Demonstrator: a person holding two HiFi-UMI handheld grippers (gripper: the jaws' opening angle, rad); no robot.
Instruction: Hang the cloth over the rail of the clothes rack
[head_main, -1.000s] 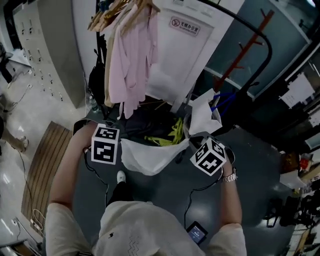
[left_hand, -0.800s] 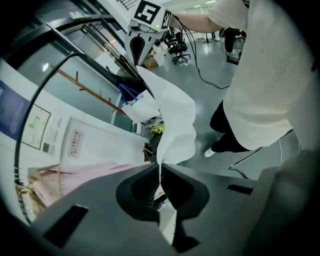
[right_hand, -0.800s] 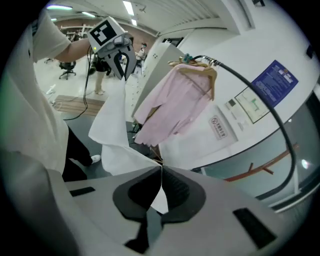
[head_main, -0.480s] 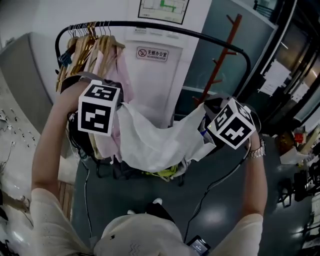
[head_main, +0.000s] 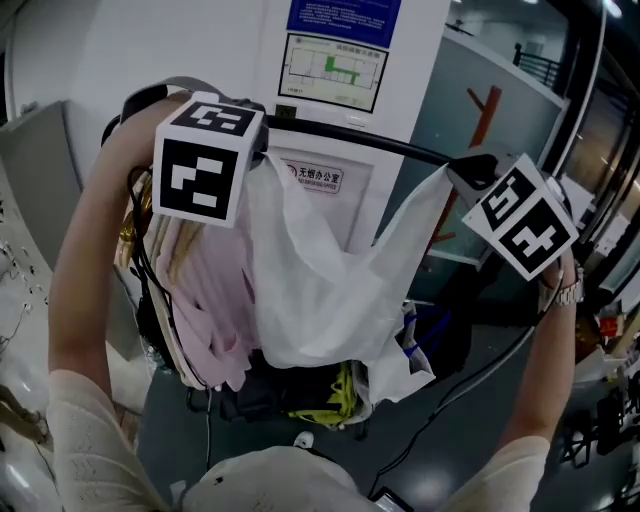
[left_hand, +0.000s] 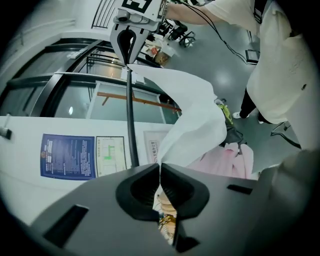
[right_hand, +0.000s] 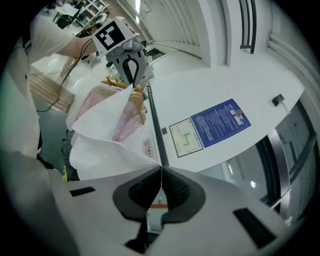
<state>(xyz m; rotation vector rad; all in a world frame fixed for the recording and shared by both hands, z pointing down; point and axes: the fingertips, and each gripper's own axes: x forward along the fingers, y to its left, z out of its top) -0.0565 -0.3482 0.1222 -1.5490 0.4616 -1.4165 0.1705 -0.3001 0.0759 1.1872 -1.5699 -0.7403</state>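
Cloth (head_main: 320, 300), white and thin, hangs in a sagging span between the two tongs in the head view. The left tongs (head_main: 262, 158) and right tongs (head_main: 455, 172) are both raised to about the height of the black rail (head_main: 350, 140). Pink clothes (head_main: 205, 300) hang just below the left tongs. From here I cannot tell whether the top edge of the cloth is above the rail, against it, or short of it. Its lower folds run into dark clutter underneath. In the left gripper view, the left tongs (left_hand: 160, 172) are pinched closed on a corner of the cloth (left_hand: 195, 115). The cloth stretches away to the far right tongs (left_hand: 129, 42), with the rail (left_hand: 131, 115) running alongside that edge. In the right gripper view, the right tongs (right_hand: 161, 175) are likewise clamped on their corner. The cloth (right_hand: 110, 130) droops towards the left tongs (right_hand: 131, 70), with the rail (right_hand: 152, 120) just beside its edge. To do the step well, I judge both corners should rise level and pass over the rail together, with the edge taut. They should then be lowered until roughly half the cloth hangs on each side before either corner is let go. The rack's feet are out of sight.
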